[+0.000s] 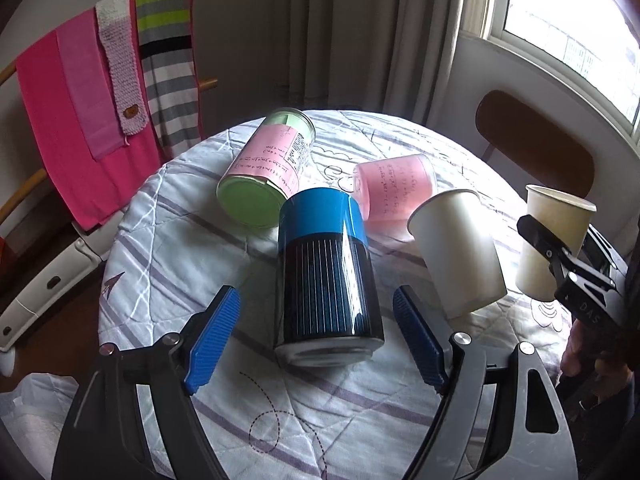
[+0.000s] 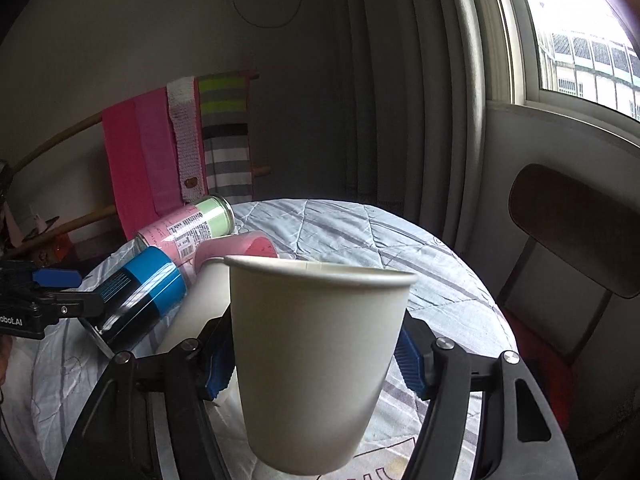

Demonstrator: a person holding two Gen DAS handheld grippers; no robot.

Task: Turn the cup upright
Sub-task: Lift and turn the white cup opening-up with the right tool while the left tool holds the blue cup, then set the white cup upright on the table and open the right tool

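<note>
My right gripper (image 2: 314, 364) is shut on a white paper cup (image 2: 316, 360), held mouth up above the table; it also shows in the left wrist view (image 1: 554, 240). A second white paper cup (image 1: 460, 256) lies tilted on the table, also seen in the right wrist view (image 2: 196, 312). My left gripper (image 1: 316, 340) is open, its blue pads either side of a blue and black can (image 1: 326, 276) lying on its side, not touching it.
A green can with a pink label (image 1: 266, 168) and a pink cup (image 1: 394, 188) lie on the round table covered by a quilted cloth (image 1: 180, 264). A wooden chair (image 1: 536, 140) stands at the right. Scarves (image 1: 100, 112) hang on a rack at the left.
</note>
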